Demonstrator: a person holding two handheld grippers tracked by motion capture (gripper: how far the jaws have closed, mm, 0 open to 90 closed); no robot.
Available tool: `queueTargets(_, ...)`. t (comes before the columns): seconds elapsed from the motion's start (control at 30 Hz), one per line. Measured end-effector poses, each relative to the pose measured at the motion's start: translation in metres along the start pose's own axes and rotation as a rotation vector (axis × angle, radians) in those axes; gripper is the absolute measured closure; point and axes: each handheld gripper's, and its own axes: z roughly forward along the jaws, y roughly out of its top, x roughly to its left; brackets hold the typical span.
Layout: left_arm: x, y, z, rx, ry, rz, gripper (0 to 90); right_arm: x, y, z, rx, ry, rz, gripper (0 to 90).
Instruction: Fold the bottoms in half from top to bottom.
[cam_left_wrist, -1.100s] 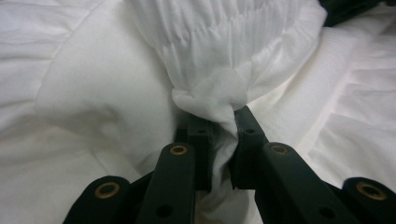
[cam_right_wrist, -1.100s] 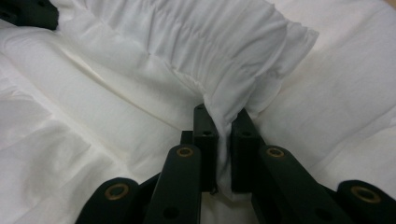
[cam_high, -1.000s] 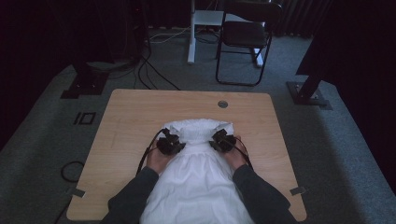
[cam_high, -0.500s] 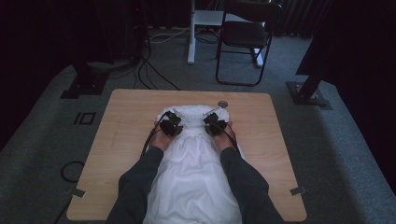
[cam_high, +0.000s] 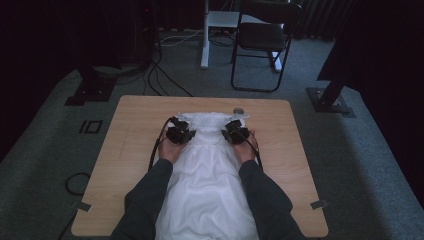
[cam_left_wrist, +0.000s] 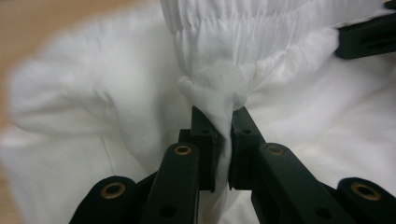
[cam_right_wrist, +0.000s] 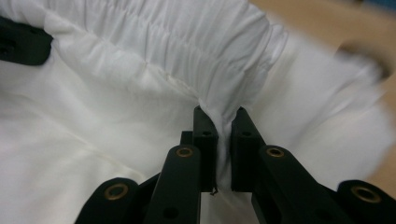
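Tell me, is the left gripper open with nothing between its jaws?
No, in the left gripper view the left gripper has its jaws shut on a pinched fold of the white garment.

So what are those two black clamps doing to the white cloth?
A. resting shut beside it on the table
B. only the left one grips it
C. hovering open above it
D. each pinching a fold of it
D: the left gripper and the right gripper each have white cloth squeezed between shut jaws.
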Motion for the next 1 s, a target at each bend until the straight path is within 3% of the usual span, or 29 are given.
queueTargets(0.03, -0.004, 0.01, -0.023, -0.06, -0.027, 0.015, 84.2, -0.001, 0.006, -0.014, -0.041, 0.012, -0.003, 83.5)
queueTargets(0.07, -0.004, 0.01, -0.023, -0.06, -0.027, 0.015, 84.3, -0.001, 0.006, -0.014, -0.041, 0.012, -0.003, 83.5)
queueTargets(0.1, -0.009, 0.017, -0.045, -0.118, -0.045, 0.031, 84.3, -0.003, 0.019, -0.043, -0.112, 0.036, -0.021, 83.6)
queueTargets(0.13, -0.012, 0.021, -0.057, -0.154, -0.059, 0.032, 84.3, -0.003, 0.023, -0.055, -0.141, 0.042, -0.035, 83.5)
queueTargets(0.17, -0.02, 0.026, -0.083, -0.214, -0.09, 0.037, 84.3, -0.002, 0.028, -0.07, -0.178, 0.049, -0.054, 83.5)
queueTargets(0.2, -0.02, 0.026, -0.083, -0.214, -0.09, 0.037, 84.2, -0.001, 0.032, -0.082, -0.2, 0.057, -0.064, 83.6)
queueTargets(0.23, -0.032, 0.027, -0.109, -0.265, -0.12, 0.066, 84.3, 0.002, 0.035, -0.102, -0.234, 0.07, -0.081, 83.5)
queueTargets(0.27, -0.032, 0.027, -0.109, -0.265, -0.12, 0.066, 84.2, 0.002, 0.035, -0.102, -0.234, 0.07, -0.081, 83.5)
queueTargets(0.3, -0.041, 0.024, -0.125, -0.28, -0.12, 0.106, 84.2, 0.004, 0.036, -0.113, -0.253, 0.078, -0.097, 83.6)
queueTargets(0.33, -0.046, 0.021, -0.134, -0.285, -0.127, 0.126, 84.1, 0.012, 0.031, -0.141, -0.27, 0.096, -0.161, 83.5)
queueTargets(0.37, -0.053, 0.012, -0.144, -0.288, -0.153, 0.134, 84.0, 0.015, 0.028, -0.147, -0.267, 0.101, -0.183, 83.5)
queueTargets(0.4, -0.053, 0.012, -0.144, -0.288, -0.153, 0.134, 83.9, 0.018, 0.024, -0.152, -0.261, 0.106, -0.199, 83.5)
queueTargets(0.43, -0.062, -0.003, -0.148, -0.267, -0.161, 0.162, 83.8, 0.021, 0.015, -0.157, -0.251, 0.119, -0.219, 83.5)
queueTargets(0.47, -0.062, -0.003, -0.148, -0.267, -0.161, 0.162, 83.7, 0.021, 0.015, -0.157, -0.251, 0.119, -0.219, 83.5)
queueTargets(0.5, -0.07, -0.022, -0.145, -0.222, -0.183, 0.172, 83.5, 0.027, -0.002, -0.16, -0.214, 0.136, -0.244, 83.5)
queueTargets(0.53, -0.07, -0.022, -0.145, -0.222, -0.183, 0.172, 83.4, 0.027, -0.002, -0.16, -0.214, 0.136, -0.244, 83.5)
queueTargets(0.57, -0.077, -0.046, -0.132, -0.139, -0.204, 0.176, 83.1, 0.033, -0.021, -0.156, -0.161, 0.141, -0.266, 83.5)
queueTargets(0.6, -0.077, -0.046, -0.132, -0.139, -0.204, 0.176, 83.0, 0.033, -0.021, -0.156, -0.161, 0.141, -0.266, 83.5)
queueTargets(0.63, -0.081, -0.066, -0.118, -0.082, -0.226, 0.153, 83.0, 0.038, -0.041, -0.148, -0.103, 0.155, -0.279, 83.5)
queueTargets(0.67, -0.081, -0.066, -0.118, -0.082, -0.226, 0.153, 83.0, 0.038, -0.041, -0.148, -0.103, 0.155, -0.279, 83.5)
queueTargets(0.7, -0.083, -0.088, -0.1, 0.002, -0.244, 0.131, 83.0, 0.042, -0.062, -0.137, -0.043, 0.178, -0.281, 83.5)
queueTargets(0.73, -0.083, -0.088, -0.1, 0.002, -0.244, 0.131, 83.0, 0.042, -0.062, -0.137, -0.043, 0.178, -0.281, 83.5)
queueTargets(0.77, -0.085, -0.107, -0.082, 0.089, -0.257, 0.132, 83.0, 0.047, -0.082, -0.126, 0.017, 0.195, -0.286, 83.4)
queueTargets(0.8, -0.085, -0.107, -0.082, 0.089, -0.257, 0.132, 83.0, 0.047, -0.082, -0.126, 0.017, 0.195, -0.286, 83.4)
queueTargets(0.83, -0.087, -0.117, -0.069, 0.142, -0.211, 0.189, 83.0, 0.05, -0.099, -0.116, 0.066, 0.22, -0.265, 83.4)
queueTargets(0.93, -0.082, -0.116, -0.065, 0.139, -0.232, 0.166, 83.0, 0.052, -0.11, -0.107, 0.094, 0.228, -0.245, 83.4)
queueTargets(0.97, -0.078, -0.111, -0.063, 0.149, -0.212, 0.193, 83.0, 0.054, -0.115, -0.101, 0.108, 0.227, -0.229, 83.4)
queueTargets(1.0, -0.078, -0.111, -0.063, 0.149, -0.212, 0.193, 82.9, 0.054, -0.115, -0.101, 0.108, 0.227, -0.229, 83.4)
